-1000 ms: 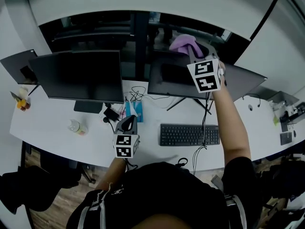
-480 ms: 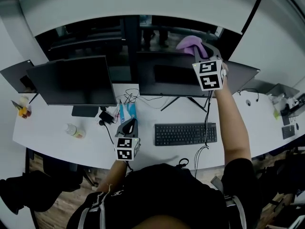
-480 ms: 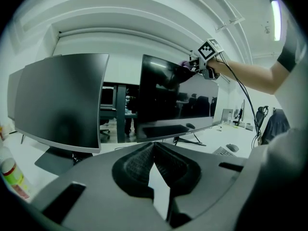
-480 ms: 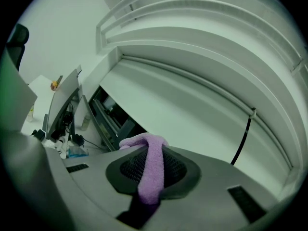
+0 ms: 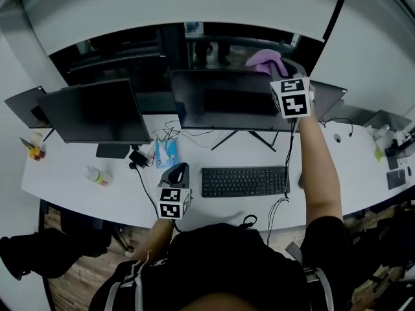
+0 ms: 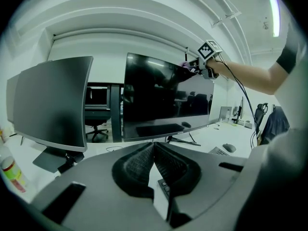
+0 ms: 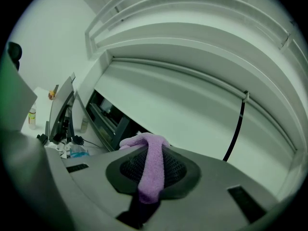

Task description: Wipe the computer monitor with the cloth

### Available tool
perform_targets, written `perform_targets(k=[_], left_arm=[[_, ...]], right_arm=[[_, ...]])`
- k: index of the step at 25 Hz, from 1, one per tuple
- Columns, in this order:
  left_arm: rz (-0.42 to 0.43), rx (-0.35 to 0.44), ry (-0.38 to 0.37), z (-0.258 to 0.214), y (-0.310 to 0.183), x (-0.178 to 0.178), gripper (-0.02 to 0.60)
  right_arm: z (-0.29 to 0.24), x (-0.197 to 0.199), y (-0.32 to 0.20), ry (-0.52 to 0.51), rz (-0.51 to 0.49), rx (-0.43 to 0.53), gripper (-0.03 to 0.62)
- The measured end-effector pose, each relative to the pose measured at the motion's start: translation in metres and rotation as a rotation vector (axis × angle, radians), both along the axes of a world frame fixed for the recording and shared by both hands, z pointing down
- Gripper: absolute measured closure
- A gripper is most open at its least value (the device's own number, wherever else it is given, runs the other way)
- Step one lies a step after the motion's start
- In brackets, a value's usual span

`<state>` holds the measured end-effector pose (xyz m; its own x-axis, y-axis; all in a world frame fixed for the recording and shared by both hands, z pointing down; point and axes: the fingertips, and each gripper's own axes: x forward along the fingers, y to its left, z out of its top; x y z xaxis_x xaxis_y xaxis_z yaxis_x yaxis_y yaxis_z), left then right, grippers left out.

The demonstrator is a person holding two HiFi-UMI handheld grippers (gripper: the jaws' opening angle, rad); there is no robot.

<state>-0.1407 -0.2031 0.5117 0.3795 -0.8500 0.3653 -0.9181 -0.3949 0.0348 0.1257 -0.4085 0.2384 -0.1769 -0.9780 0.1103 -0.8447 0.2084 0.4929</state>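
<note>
Starting wipe: right gripper (image 5: 280, 71) pinching purple cloth (image 5: 264, 59), wad bunched just ahead of jaws, seemingly touching monitor (image 5: 224, 102) upper corner. Left gripper (image 6: 154, 159) pressed together, empty, monitor well ahead. Next: sweep cloth across screen, light steady pressure.

Monitor (image 5: 227, 102) corner behind cloth (image 5: 264, 60)

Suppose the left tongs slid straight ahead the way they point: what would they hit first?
Most likely the middle monitor: the shut left tongs aim at the lower part of its dark screen, over the desk. Depth is unclear, so that is a guess.
</note>
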Motion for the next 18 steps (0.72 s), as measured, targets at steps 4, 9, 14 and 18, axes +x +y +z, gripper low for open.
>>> perform_targets(k=[4,9,14,18], left_arm=[[-0.009,-0.004,-0.01,0.002,0.007,0.021,0.568],[-0.021,-0.01,-0.014,0.007,0.014,0.048,0.568],[-0.017,-0.01,-0.019,0.011,0.022,0.079,0.568],[-0.021,-0.012,-0.017,0.014,0.027,0.098,0.568]], right_arm=[[0.0,0.027,0.002,-0.008,-0.002,0.009,0.523],[0.003,0.066,0.001,-0.024,0.002,0.01,0.523],[0.005,0.11,0.0,-0.044,0.028,0.004,0.523],[0.006,0.14,0.001,-0.055,0.042,-0.001,0.523]])
